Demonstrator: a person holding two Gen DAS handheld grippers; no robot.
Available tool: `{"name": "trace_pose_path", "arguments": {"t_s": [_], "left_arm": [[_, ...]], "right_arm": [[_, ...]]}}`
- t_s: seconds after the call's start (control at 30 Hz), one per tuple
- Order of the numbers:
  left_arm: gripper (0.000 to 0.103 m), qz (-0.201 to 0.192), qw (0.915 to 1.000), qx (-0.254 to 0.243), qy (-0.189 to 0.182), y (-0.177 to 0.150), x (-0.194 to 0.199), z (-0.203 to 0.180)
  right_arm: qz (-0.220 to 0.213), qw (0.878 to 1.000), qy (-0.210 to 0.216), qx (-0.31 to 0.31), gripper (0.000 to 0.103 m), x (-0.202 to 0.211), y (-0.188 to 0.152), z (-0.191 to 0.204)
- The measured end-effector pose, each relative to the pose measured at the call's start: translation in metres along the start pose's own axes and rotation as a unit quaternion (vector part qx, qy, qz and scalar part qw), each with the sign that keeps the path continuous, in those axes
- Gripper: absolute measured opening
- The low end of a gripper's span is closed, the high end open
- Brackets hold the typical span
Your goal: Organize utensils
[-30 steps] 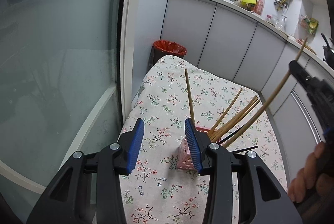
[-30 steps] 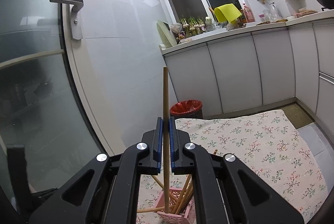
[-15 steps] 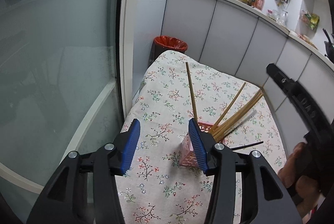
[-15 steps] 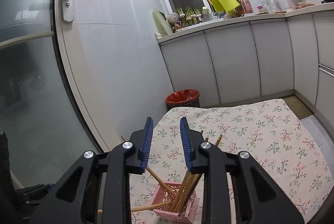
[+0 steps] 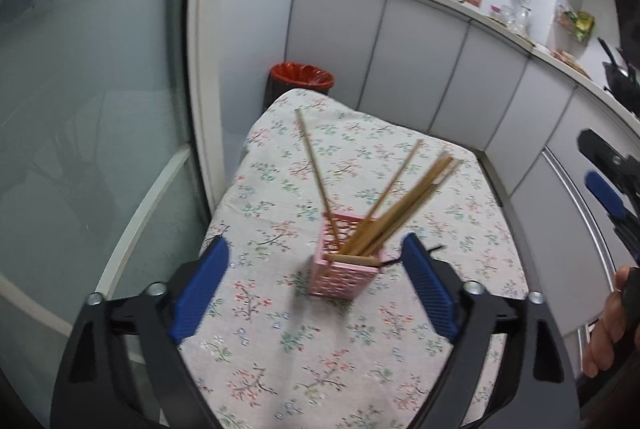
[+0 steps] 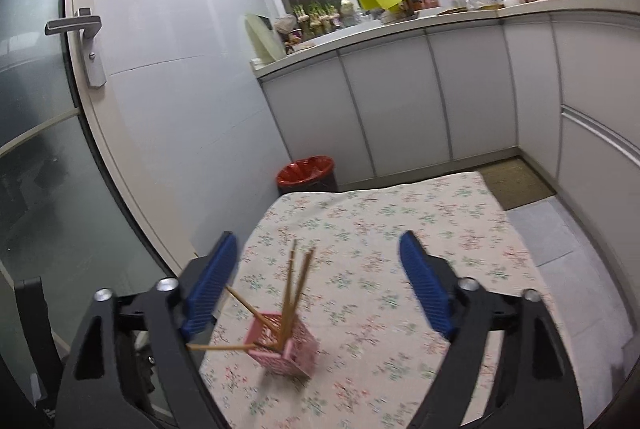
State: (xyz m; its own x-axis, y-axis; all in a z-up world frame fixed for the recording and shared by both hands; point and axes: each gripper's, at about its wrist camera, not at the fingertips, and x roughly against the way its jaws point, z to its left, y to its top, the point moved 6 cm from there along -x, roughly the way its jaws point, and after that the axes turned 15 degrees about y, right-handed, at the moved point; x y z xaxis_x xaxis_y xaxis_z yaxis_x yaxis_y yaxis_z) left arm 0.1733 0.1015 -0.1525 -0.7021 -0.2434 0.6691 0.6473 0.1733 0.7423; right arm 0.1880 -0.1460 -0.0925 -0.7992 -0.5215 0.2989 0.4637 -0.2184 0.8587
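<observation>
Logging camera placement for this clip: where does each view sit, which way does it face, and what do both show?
Left wrist: on the left gripper, open, looking down at the pink basket of chopsticks; a hand shows at right.
Right wrist: on the right gripper, open, facing the same basket from farther back.
Shared: basket, floral tablecloth, red bin, cabinets.

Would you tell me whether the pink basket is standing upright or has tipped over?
Upright. The pink basket stands on the floral tablecloth with its open top upward, and the chopsticks lean out of it.
</observation>
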Motion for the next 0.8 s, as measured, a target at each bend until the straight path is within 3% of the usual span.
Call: {"name": "trace_pose_path", "arguments": {"t_s": [0.07, 0.23, 0.47, 0.67, 0.8], "left_arm": [[0.095, 0.0, 1.0, -0.006, 0.008, -0.002, 0.013, -0.008], [0.096, -0.001, 0.9998, -0.011, 0.015, -0.006, 0.055, -0.028], [0.096, -0.05, 0.9974, -0.032, 0.04, -0.006, 0.12, -0.05], [0.096, -0.096, 0.9932, -0.035, 0.055, -0.012, 0.157, -0.06], [0.096, -0.107, 0.9923, -0.036, 0.051, -0.014, 0.163, -0.064]], "right_arm": [[0.006, 1.0, -0.016, 0.008, 0.096, 0.019, 0.003, -0.003], [0.039, 0.997, -0.055, 0.025, 0.096, 0.067, 0.008, -0.005], [0.075, 0.99, -0.118, 0.029, 0.096, 0.12, 0.008, -0.01], [0.066, 0.986, -0.142, 0.051, 0.096, 0.146, 0.009, -0.007], [0.067, 0.987, -0.133, 0.054, 0.096, 0.146, 0.007, -0.008]]}}
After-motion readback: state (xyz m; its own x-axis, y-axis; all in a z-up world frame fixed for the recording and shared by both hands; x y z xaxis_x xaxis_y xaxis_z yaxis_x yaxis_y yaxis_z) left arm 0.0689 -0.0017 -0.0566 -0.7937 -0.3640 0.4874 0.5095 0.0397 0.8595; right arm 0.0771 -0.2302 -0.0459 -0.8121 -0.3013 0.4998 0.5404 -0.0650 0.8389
